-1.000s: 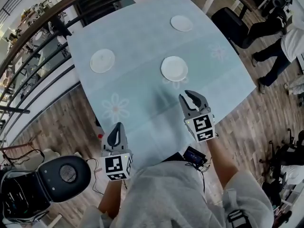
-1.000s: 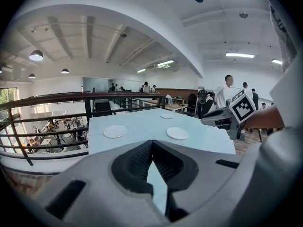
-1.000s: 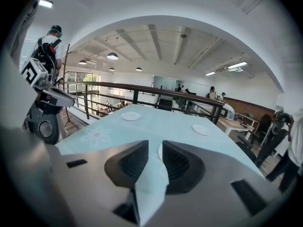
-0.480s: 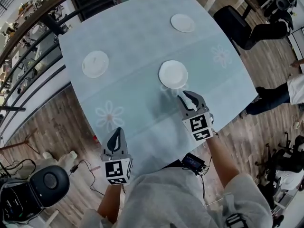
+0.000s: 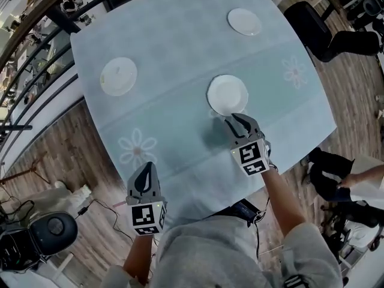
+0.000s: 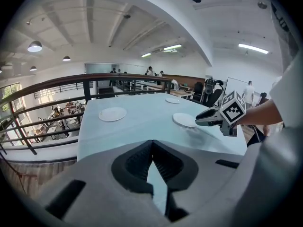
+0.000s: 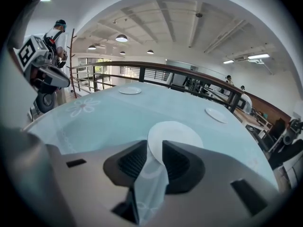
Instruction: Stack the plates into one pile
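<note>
- Three white plates lie flat and well apart on a bench (image 5: pixel 174 47) covered in a pale blue-green cloth with faint flower prints (image 5: pixel 137 147). None of them is stacked.
- One plate, the left plate (image 5: pixel 118 76), lies towards the bench's left edge, near a dark railing (image 5: pixel 36 95).
- The middle plate (image 5: pixel 227 94) lies near the centre of the bench, closest to the person.
- The far plate (image 5: pixel 244 21) lies towards the far right corner.
- There are two pairs of tongs, one in each of the person's hands, each carrying a cube with square markers.
- The right tongs (image 5: pixel 236 122) are over the bench, with their tips at the near rim of the middle plate.
- In the right gripper view the jaws stand a narrow gap apart, and the plate's near rim shows in that gap. Whether the jaws touch the plate cannot be told.
- The left tongs (image 5: pixel 144 171) are at the near left edge of the bench, well apart from all three plates.
- In the left gripper view their jaw tips meet, with nothing between them.
</note>
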